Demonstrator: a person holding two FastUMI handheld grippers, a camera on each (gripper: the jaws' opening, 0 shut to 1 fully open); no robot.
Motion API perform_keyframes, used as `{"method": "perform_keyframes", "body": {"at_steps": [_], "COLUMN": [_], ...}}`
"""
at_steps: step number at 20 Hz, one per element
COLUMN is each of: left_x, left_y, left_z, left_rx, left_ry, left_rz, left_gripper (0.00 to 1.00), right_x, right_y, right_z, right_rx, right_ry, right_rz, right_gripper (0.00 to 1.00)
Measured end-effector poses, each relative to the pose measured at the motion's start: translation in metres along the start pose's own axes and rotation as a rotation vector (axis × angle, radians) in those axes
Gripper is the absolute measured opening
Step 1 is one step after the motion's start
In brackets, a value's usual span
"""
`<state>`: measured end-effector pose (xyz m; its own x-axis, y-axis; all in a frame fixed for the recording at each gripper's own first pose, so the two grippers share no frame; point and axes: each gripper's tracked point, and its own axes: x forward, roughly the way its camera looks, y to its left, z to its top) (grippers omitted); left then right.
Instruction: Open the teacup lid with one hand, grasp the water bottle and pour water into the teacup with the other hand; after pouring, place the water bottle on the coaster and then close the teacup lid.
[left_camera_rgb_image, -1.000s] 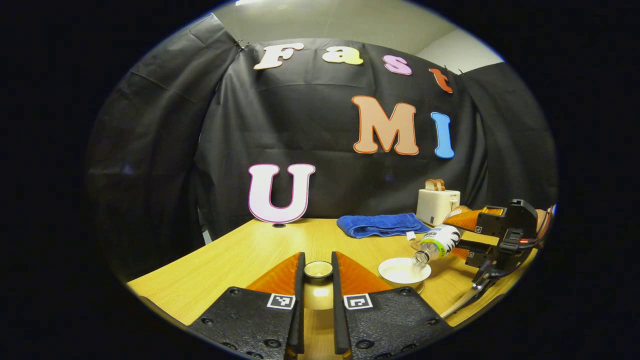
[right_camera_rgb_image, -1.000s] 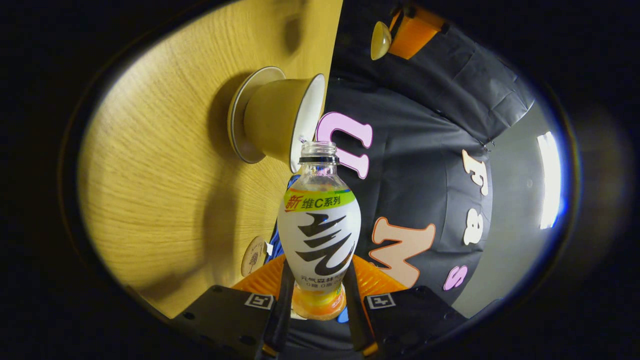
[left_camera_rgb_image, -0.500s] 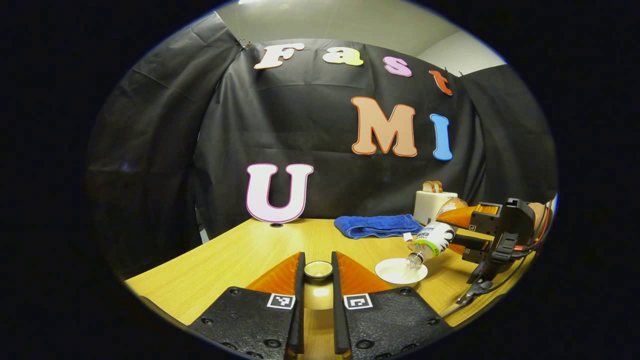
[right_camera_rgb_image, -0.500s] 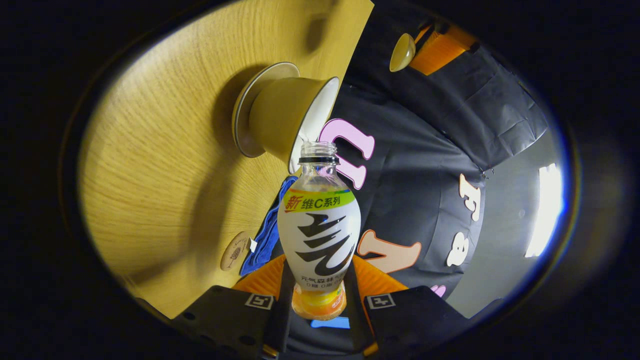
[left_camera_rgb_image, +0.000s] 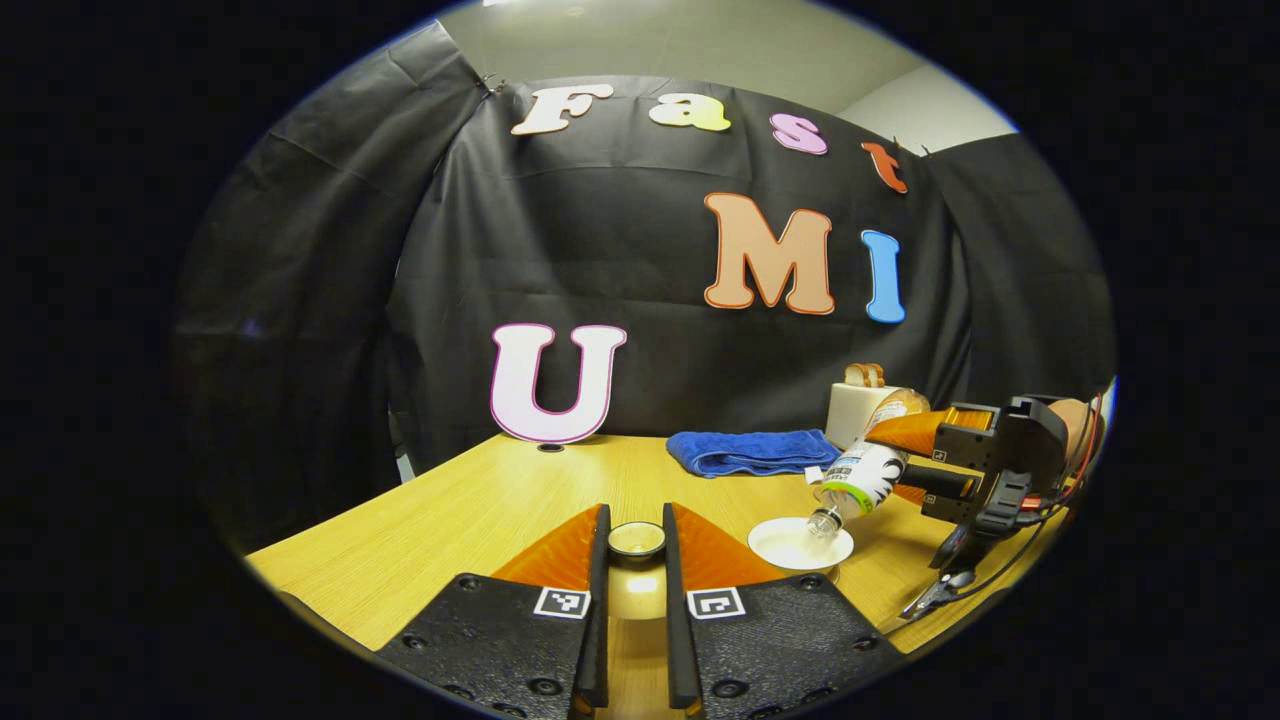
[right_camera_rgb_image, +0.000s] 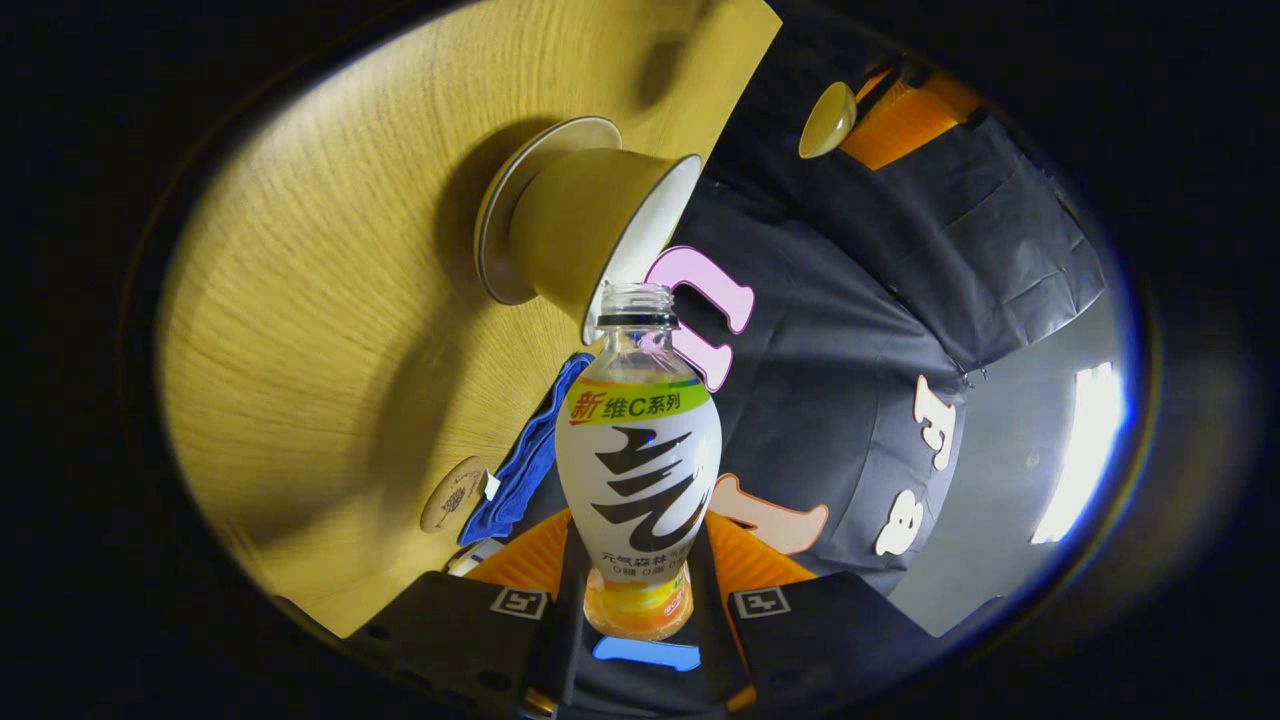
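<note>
In the left gripper view, the teacup lid (left_camera_rgb_image: 636, 541) is being pinched between the fingers of the left gripper (left_camera_rgb_image: 636, 600) above the wooden table (left_camera_rgb_image: 480, 510). Farther right, the water bottle (left_camera_rgb_image: 862, 477) is being clamped by the right gripper (left_camera_rgb_image: 925, 485) and tilted, its mouth over the teacup (left_camera_rgb_image: 800, 545). The blue towel (left_camera_rgb_image: 750, 451) and what is probably a toaster (left_camera_rgb_image: 853, 412) are being left behind them.

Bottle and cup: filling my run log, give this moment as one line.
phase: pouring | right tongs: shut on bottle, mouth at cup rim | left tongs: shut on lid | coaster: bare
</note>
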<state>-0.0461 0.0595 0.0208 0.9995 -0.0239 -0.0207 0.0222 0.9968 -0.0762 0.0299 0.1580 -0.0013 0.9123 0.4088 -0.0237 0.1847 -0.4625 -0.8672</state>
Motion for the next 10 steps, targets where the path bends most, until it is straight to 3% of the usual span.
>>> {"method": "perform_keyframes", "body": {"at_steps": [3, 10], "left_x": [0.001, 0.006], "left_y": [-0.002, -0.009], "left_z": [0.0, 0.0], "left_rx": [0.001, -0.006], "left_ry": [0.001, 0.014], "left_rz": [-0.003, -0.011], "left_gripper": [0.2, 0.2], "right_x": [0.002, -0.004], "right_y": [0.001, 0.016], "right_z": [-0.004, -0.004], "right_rx": [0.032, 0.306], "right_ry": [-0.001, 0.034], "right_rz": [0.017, 0.104], "right_gripper": [0.52, 0.53]}}
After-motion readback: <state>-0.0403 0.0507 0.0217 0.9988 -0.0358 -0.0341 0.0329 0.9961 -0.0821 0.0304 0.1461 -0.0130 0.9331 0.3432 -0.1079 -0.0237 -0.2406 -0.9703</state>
